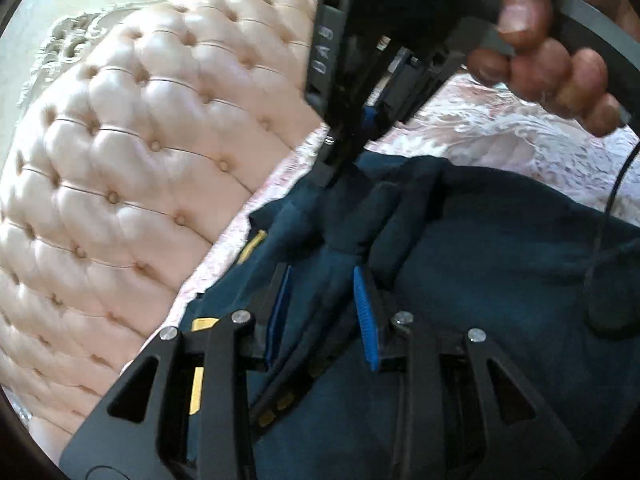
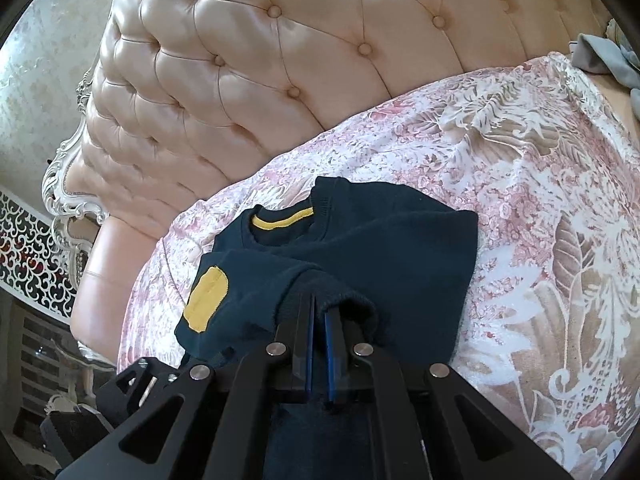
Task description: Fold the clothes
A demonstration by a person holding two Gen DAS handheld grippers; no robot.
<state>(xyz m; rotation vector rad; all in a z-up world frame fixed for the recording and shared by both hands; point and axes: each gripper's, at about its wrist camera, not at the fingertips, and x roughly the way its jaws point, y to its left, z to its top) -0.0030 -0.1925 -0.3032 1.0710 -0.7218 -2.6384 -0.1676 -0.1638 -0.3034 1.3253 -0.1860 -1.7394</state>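
Note:
A navy sweatshirt (image 2: 360, 240) with a yellow collar stripe (image 2: 280, 222) and a yellow elbow patch (image 2: 206, 300) lies folded on the bed. My right gripper (image 2: 320, 304) is shut on a ribbed edge of the sweatshirt, which bunches around its blue pads. In the left wrist view the right gripper (image 1: 340, 160) comes down from above in a person's hand (image 1: 552, 68) and pinches a raised peak of the navy sweatshirt (image 1: 500, 260). My left gripper (image 1: 320, 276) hovers low over the cloth, jaws apart. A loose fold runs between its blue pads (image 1: 366, 312) without being pressed.
The pink and white floral bedspread (image 2: 520, 180) covers the bed. A tufted pink headboard (image 2: 260, 60) with a carved white frame rises right behind the sweatshirt. Grey cloth (image 2: 608, 60) lies at the far right. A black cable (image 1: 604, 220) hangs at the right of the left wrist view.

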